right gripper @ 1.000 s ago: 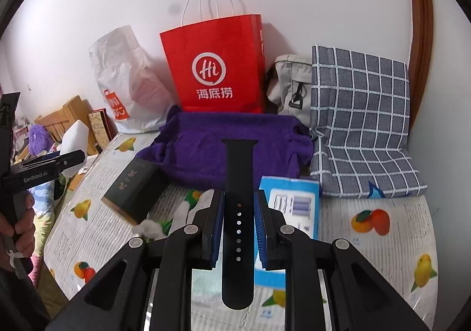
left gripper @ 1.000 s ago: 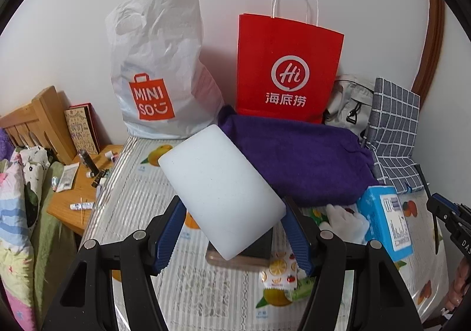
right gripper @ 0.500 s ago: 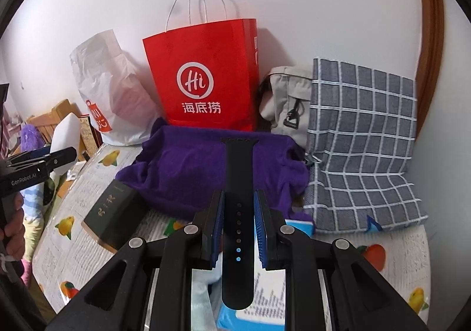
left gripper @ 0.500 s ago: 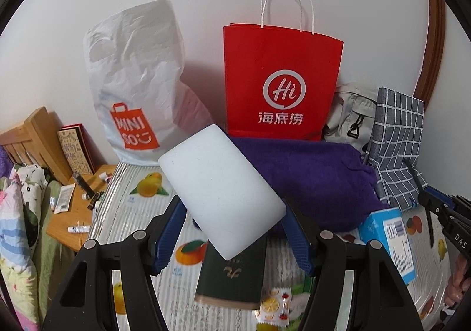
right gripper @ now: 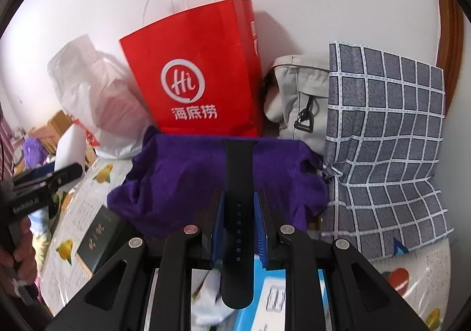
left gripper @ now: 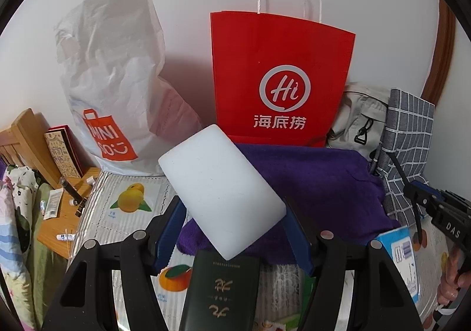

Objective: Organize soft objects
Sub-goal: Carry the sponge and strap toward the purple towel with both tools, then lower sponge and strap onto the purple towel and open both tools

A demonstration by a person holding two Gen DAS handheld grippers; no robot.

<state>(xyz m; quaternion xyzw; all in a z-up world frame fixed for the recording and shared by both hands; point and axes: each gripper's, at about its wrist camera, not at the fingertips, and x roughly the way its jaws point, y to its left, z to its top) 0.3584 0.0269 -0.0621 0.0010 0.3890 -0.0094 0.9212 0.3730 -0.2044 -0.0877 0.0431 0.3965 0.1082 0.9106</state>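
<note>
My left gripper (left gripper: 232, 231) is shut on a white foam block (left gripper: 220, 195), which juts up and forward between the blue pads. In the right wrist view my right gripper (right gripper: 239, 213) is shut on a black watch strap (right gripper: 238, 198) that stands upright between its pads. Both hover above a purple towel (left gripper: 318, 184) (right gripper: 182, 184) bunched on the fruit-print table cover. Behind the towel stands a red paper bag (left gripper: 279, 81) (right gripper: 194, 75) against the wall. The left gripper (right gripper: 44, 181) with the foam block (right gripper: 69, 145) shows at the far left of the right wrist view.
A white plastic bag (left gripper: 114, 81) leans left of the red one. A grey pouch (right gripper: 300, 98) and a grey checked cloth (right gripper: 385, 148) lie at the right. A dark box (left gripper: 220, 292) (right gripper: 100, 236), a blue-and-white box (left gripper: 403, 260) and a white glove (right gripper: 212, 298) lie under the grippers. A wooden side table (left gripper: 64, 219) stands left.
Both grippers have moved forward toward the bags and the wall, carrying the foam block and the strap. The purple towel and red bag loom larger; the dark box has slid under the left gripper.
</note>
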